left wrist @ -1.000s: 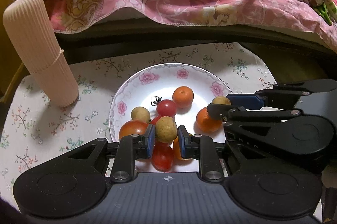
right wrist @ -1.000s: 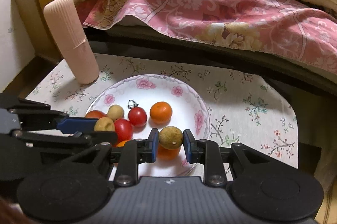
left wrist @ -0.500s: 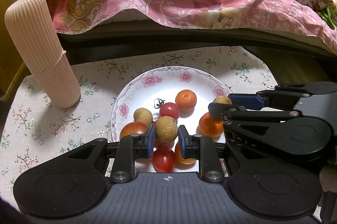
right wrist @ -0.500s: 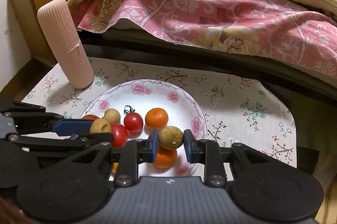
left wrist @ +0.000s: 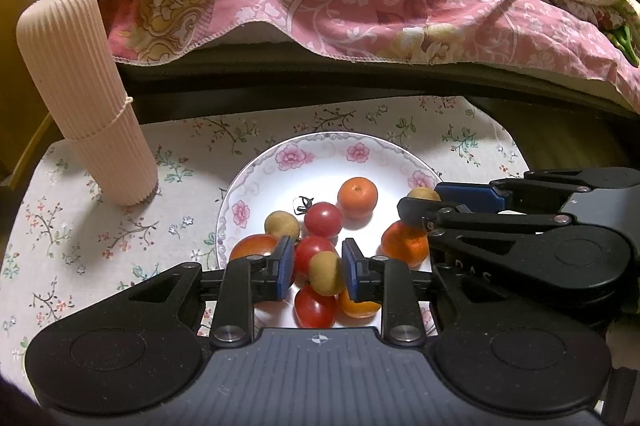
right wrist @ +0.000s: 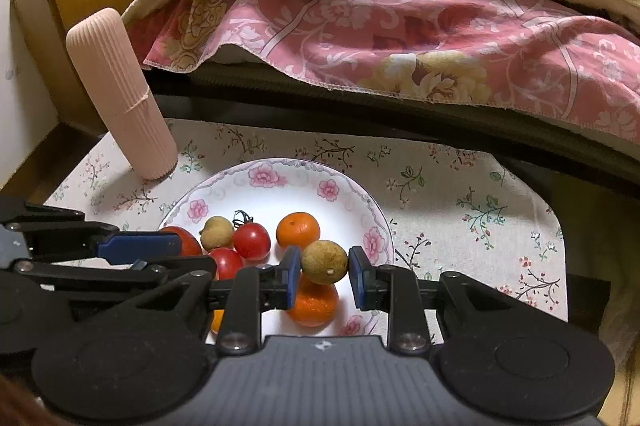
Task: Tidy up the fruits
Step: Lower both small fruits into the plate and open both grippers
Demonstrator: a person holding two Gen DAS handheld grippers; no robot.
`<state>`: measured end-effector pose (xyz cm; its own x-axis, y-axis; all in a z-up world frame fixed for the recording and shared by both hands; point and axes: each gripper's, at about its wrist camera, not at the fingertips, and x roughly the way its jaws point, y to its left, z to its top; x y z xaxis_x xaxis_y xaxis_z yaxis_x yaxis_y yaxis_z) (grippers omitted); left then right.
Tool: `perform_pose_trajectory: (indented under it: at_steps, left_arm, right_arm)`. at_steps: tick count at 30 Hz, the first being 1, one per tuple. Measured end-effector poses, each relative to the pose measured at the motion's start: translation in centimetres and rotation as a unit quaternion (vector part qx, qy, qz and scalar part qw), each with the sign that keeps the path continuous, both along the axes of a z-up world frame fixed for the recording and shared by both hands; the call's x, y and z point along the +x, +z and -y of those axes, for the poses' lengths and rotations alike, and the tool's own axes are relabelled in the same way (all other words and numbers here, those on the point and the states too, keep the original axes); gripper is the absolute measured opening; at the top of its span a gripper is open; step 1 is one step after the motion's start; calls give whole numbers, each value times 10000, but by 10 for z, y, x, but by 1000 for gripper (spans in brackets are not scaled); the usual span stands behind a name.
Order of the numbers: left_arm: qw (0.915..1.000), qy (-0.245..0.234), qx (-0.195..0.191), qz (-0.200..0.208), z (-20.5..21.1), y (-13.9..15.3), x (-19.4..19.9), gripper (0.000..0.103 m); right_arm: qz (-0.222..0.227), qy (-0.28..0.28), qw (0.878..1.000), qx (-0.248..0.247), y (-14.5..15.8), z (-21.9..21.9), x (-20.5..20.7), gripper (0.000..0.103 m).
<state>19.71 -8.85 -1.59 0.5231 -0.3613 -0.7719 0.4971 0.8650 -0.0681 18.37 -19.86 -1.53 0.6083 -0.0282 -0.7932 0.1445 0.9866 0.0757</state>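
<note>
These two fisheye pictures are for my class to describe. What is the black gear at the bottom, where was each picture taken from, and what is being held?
There is no robot here. A person holds a black two-finger gripper in each hand, and a camera on each looks along its fingers. One picture comes from the left gripper, the other from the right gripper.

On a floral tablecloth stand a ribbed pink cylinder and a white flowered plate. The plate holds red tomatoes, orange mandarins and small brown round fruits.

The right gripper clamps one brown fruit. The left gripper's jaws have just been opening. Another brown fruit sits between them, clear of one pad.
</note>
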Motion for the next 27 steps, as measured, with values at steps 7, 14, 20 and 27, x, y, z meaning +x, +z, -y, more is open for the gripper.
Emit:
perform_pose_trajectory:
  at_steps: [7,14,20,27]
  left_arm:
    - [10000,42,-35,17,-2,3,0,42]
    - [9999,88,49,124,-4,4,0,50]
    - [9994,141,197,259,-4,4,-2,61]
    - [9977,311,332,510,-9,11,-8,81]
  right_arm:
    - [21,-55,9999,118,2,3,-1,27]
    - [104,-172,9994,296,7,6,-2,27]
    - [124,-224,9993,276,7,7,-3,28]
    - [170,-298,9991,255,12,8,-8,28]
